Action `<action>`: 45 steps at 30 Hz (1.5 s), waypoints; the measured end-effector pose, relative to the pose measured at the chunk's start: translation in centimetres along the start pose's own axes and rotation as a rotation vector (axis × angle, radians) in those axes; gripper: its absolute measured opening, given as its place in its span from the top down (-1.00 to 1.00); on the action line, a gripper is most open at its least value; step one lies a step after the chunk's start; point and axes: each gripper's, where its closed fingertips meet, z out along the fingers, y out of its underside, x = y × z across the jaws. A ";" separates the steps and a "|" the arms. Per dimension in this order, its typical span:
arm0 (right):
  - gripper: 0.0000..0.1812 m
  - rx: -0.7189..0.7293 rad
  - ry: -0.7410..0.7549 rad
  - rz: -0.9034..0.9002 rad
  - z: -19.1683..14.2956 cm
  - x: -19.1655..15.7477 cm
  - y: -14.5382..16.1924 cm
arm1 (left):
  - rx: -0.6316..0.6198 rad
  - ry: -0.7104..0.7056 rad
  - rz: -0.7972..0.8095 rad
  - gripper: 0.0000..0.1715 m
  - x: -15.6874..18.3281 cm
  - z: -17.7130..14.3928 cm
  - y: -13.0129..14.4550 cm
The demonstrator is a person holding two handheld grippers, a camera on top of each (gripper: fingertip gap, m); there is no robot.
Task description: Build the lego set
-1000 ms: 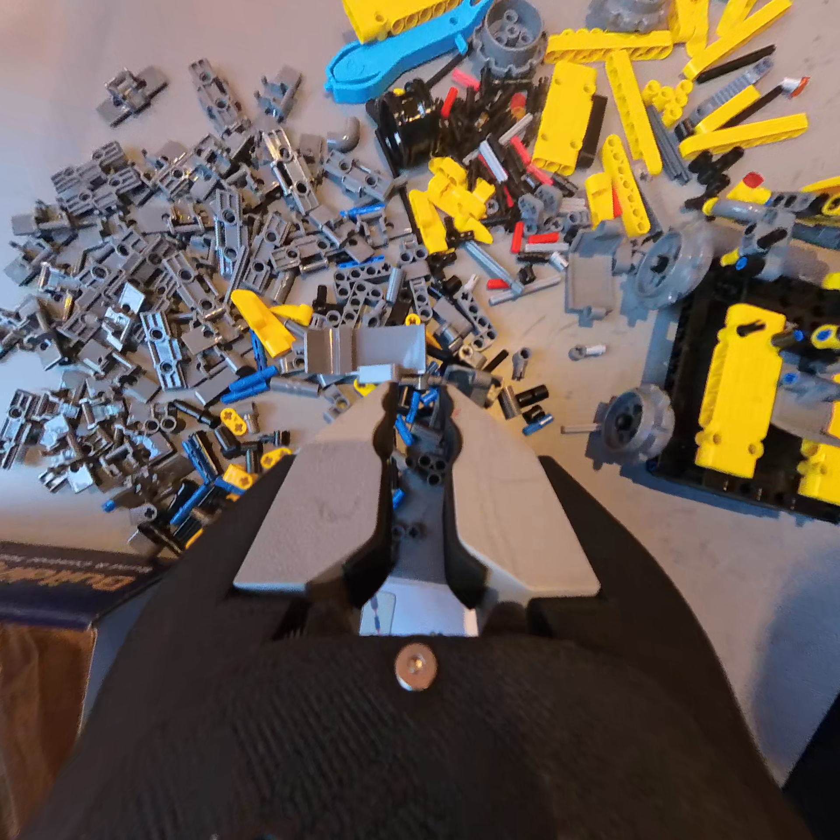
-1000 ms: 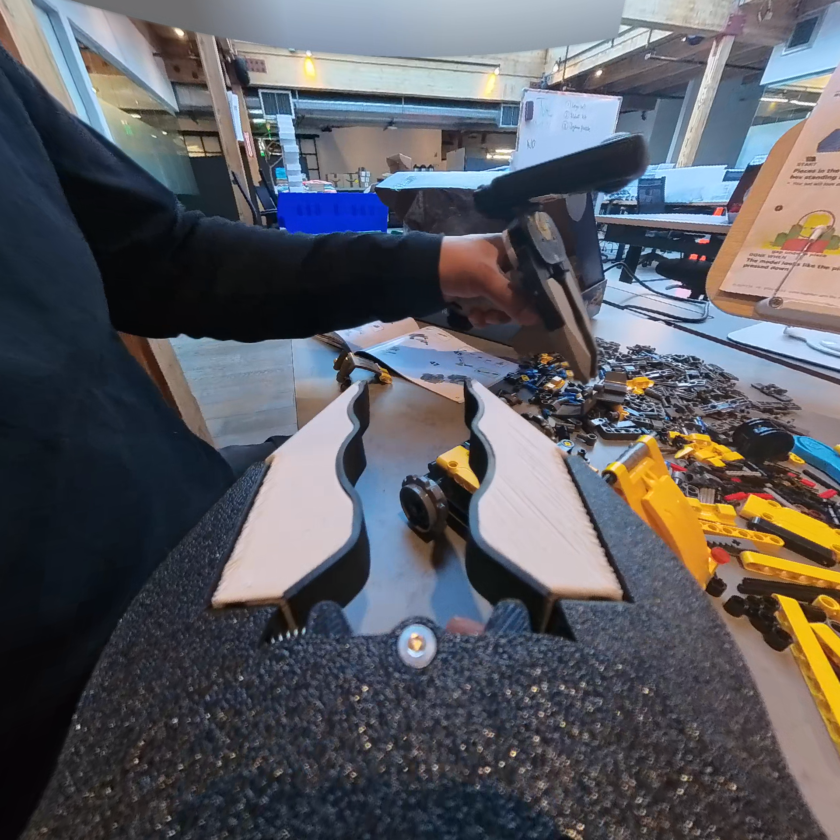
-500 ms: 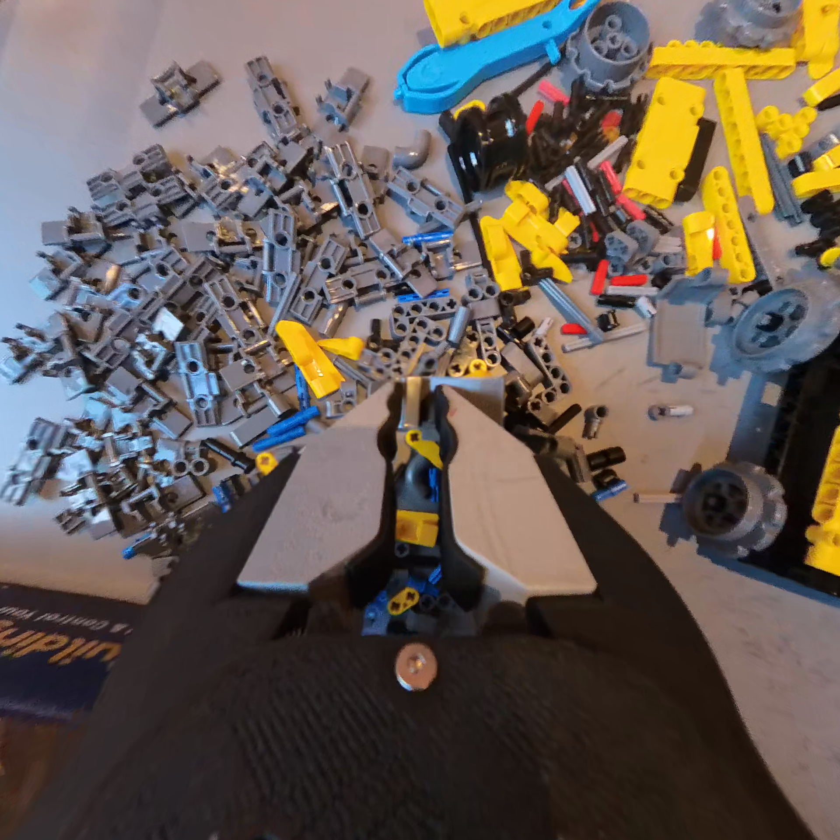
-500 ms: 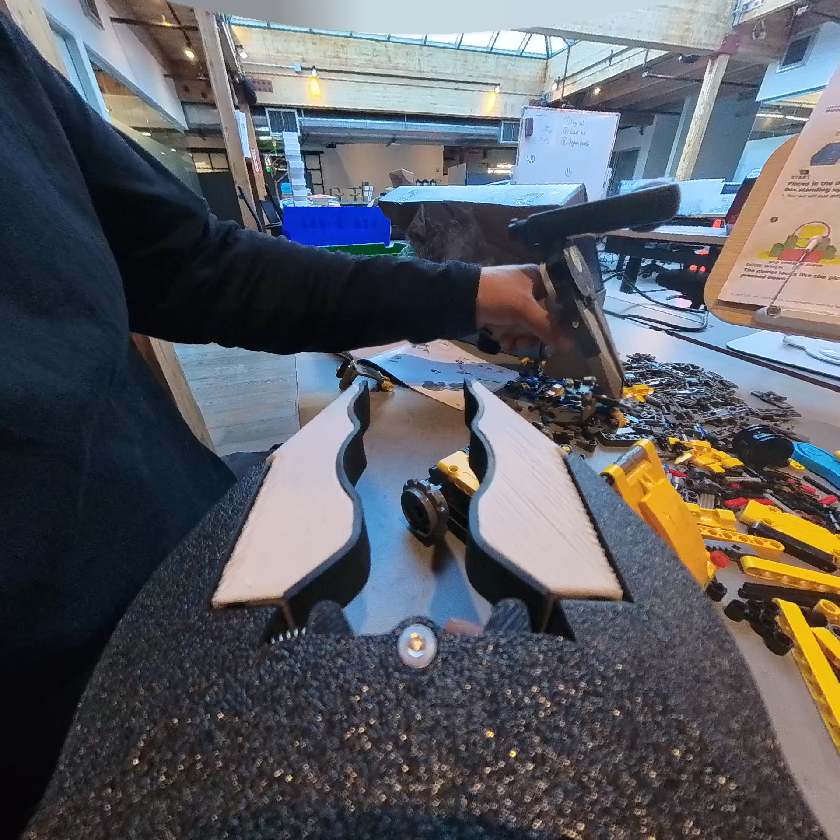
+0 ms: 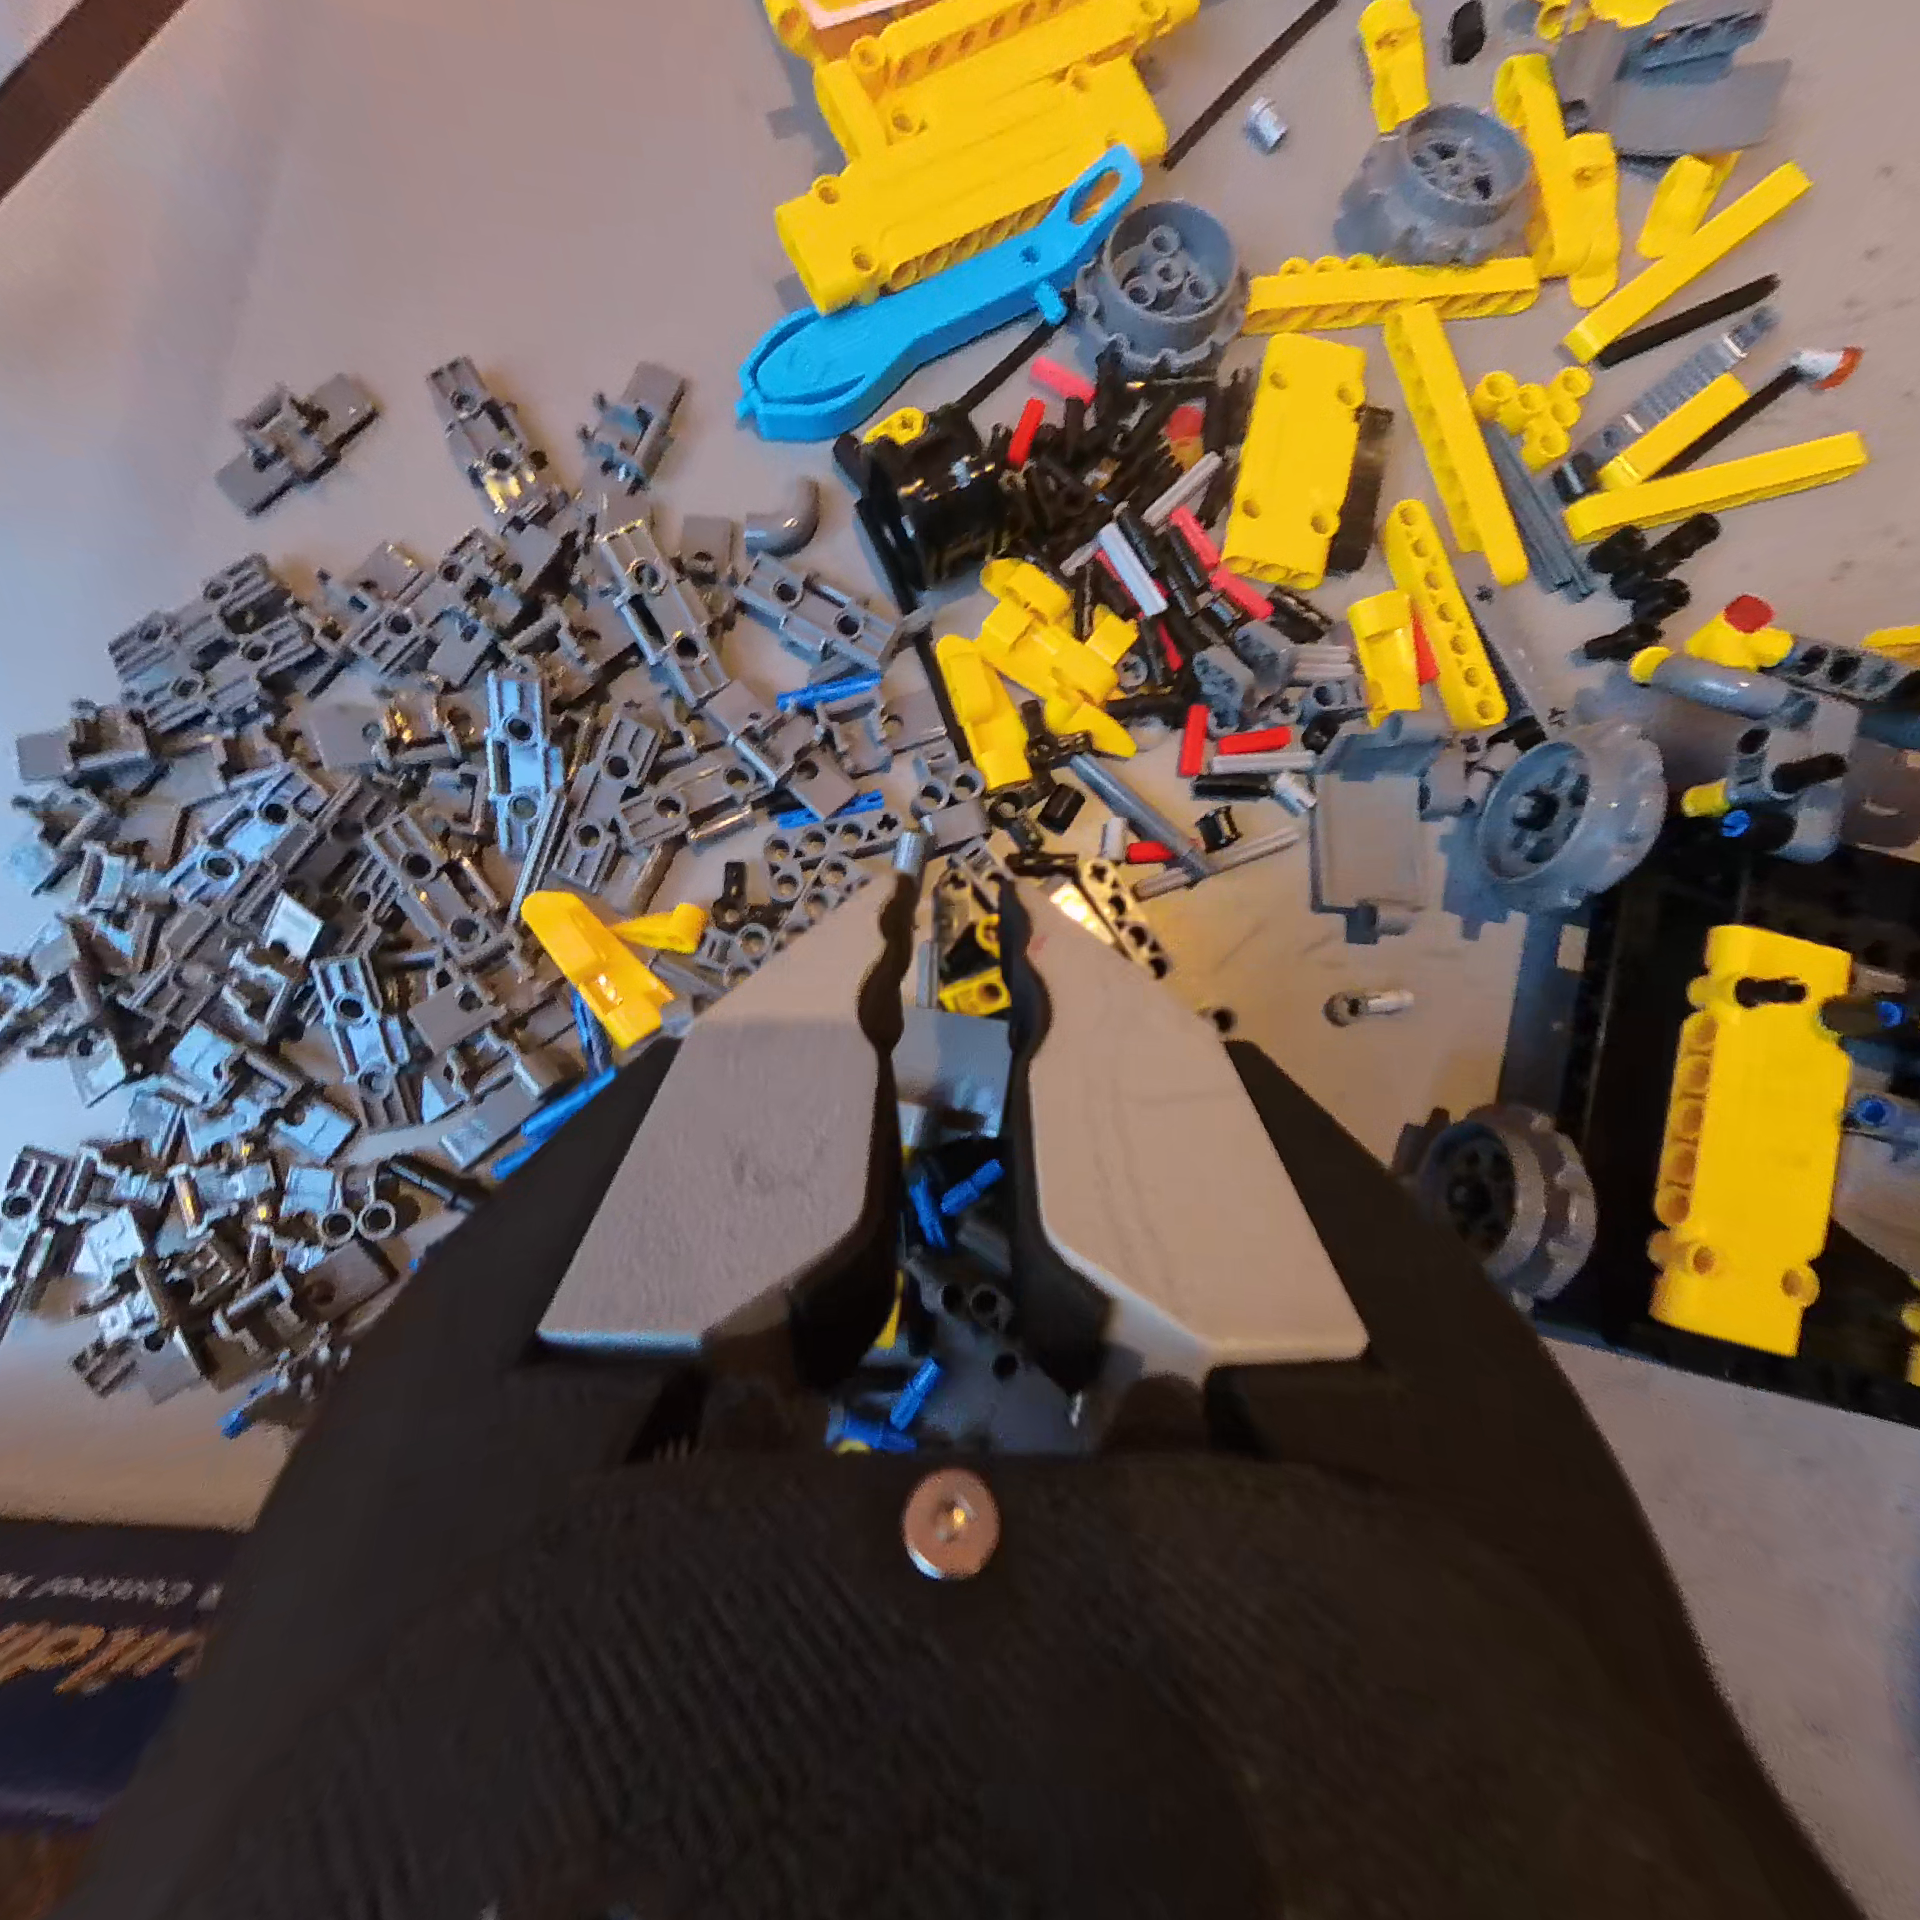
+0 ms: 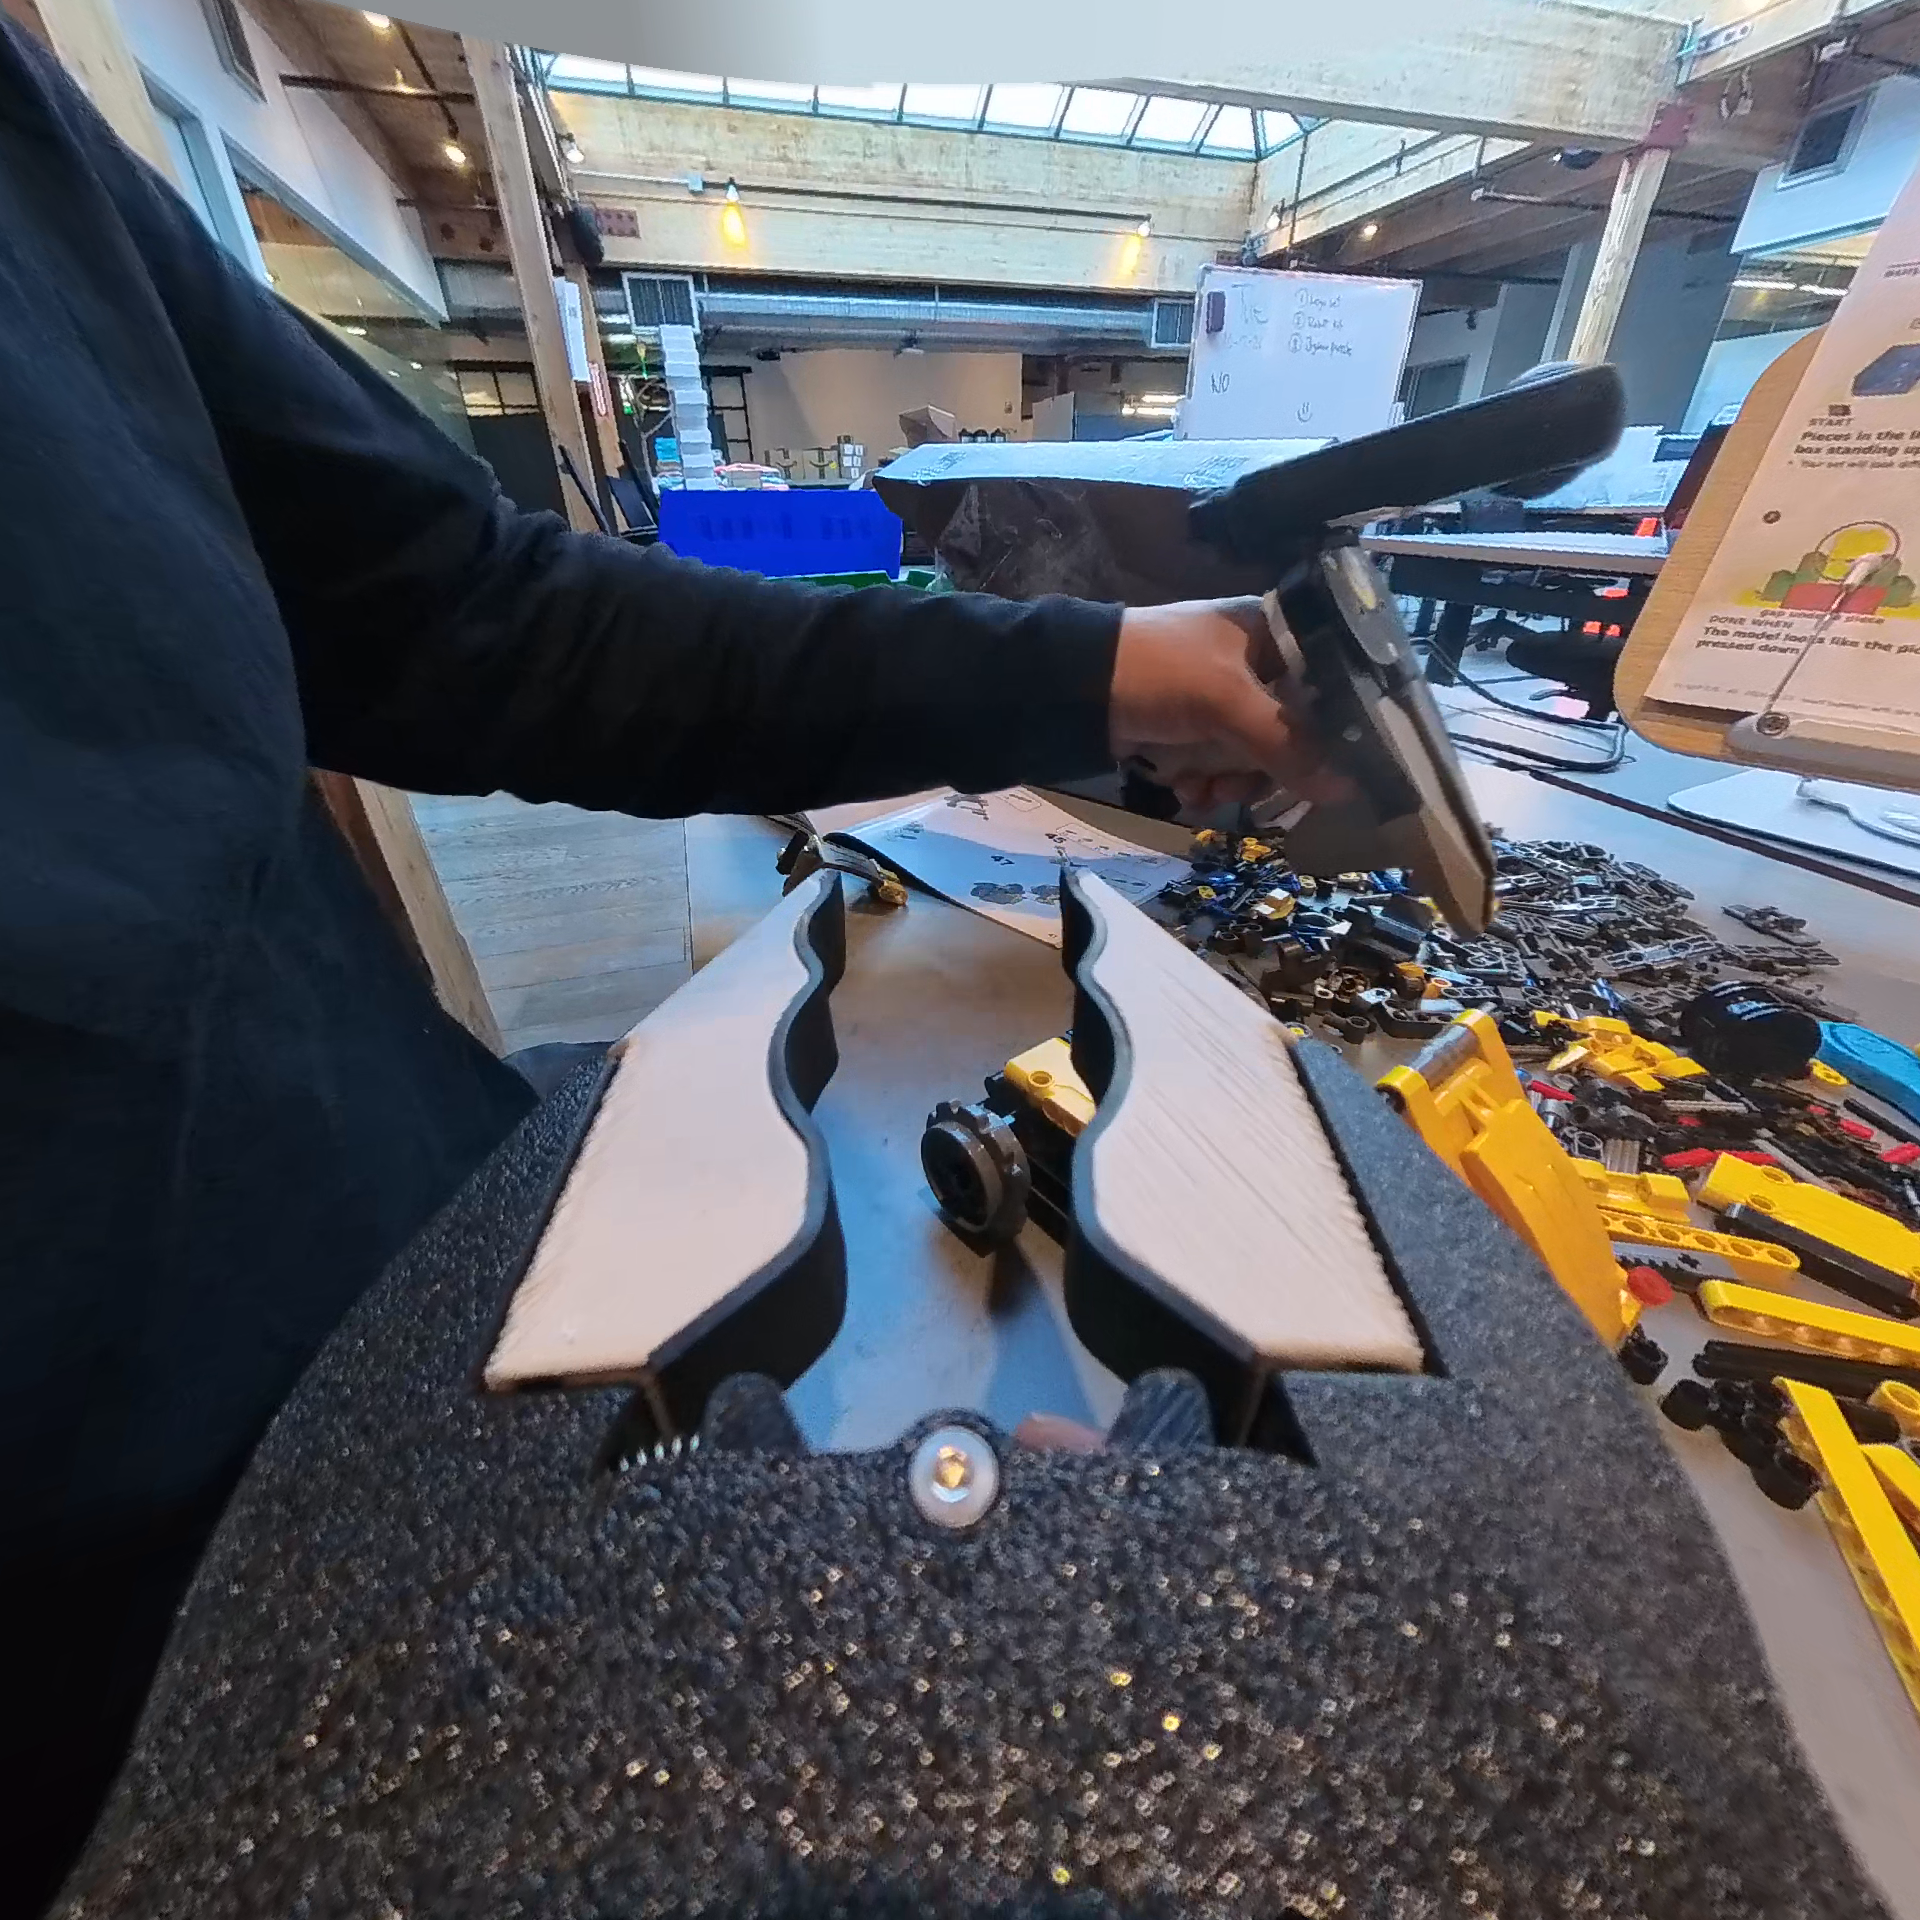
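Our left gripper (image 5: 951, 894) hangs tilted over a table (image 5: 312, 260) strewn with building-set parts. Its fingers (image 5: 769, 1122) stand only a narrow gap apart, and we cannot tell whether anything is pinched between the tips; in that gap we see small black, yellow and blue bits that seem to lie on the table below. Left of the tips spreads a heap of grey links (image 5: 343, 831), with a yellow wedge (image 5: 603, 966) just beside the left finger. Ahead lie black and red pins (image 5: 1132, 540), a blue tool (image 5: 935, 312), a grey hub (image 5: 1162, 275) touching that tool's handle, and yellow beams (image 5: 1444, 436). To the right sits a black and yellow model (image 5: 1756, 1132) with grey wheels (image 5: 1507, 1195).

Our right gripper (image 6: 951, 914) rests low near the table edge, fingers (image 6: 1195, 1143) spread wide and holding nothing — a small wheel (image 6: 971, 1164) on the model's end shows between them, apart from the left finger. Beyond it a hand (image 6: 1195, 707) in a dark sleeve (image 6: 623, 665) holds the left gripper above the parts, next to a booklet (image 6: 1008, 862).
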 end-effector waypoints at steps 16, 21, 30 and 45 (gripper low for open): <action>0.56 0.014 -0.004 0.012 -0.1 0.1 -0.2 | -0.018 0.126 0.153 0.86 4.8 6.5 -6.0; 0.57 0.030 -0.009 0.023 -0.2 0.2 -0.4 | -0.083 0.094 0.176 1.00 3.7 7.4 -5.2; 0.57 0.044 -0.029 0.030 -0.4 0.0 -0.5 | -0.061 0.126 0.213 0.95 4.0 6.7 -5.5; 0.59 0.062 -0.034 0.032 -0.6 -0.1 -0.8 | -0.176 0.149 0.389 0.92 4.5 7.2 -4.4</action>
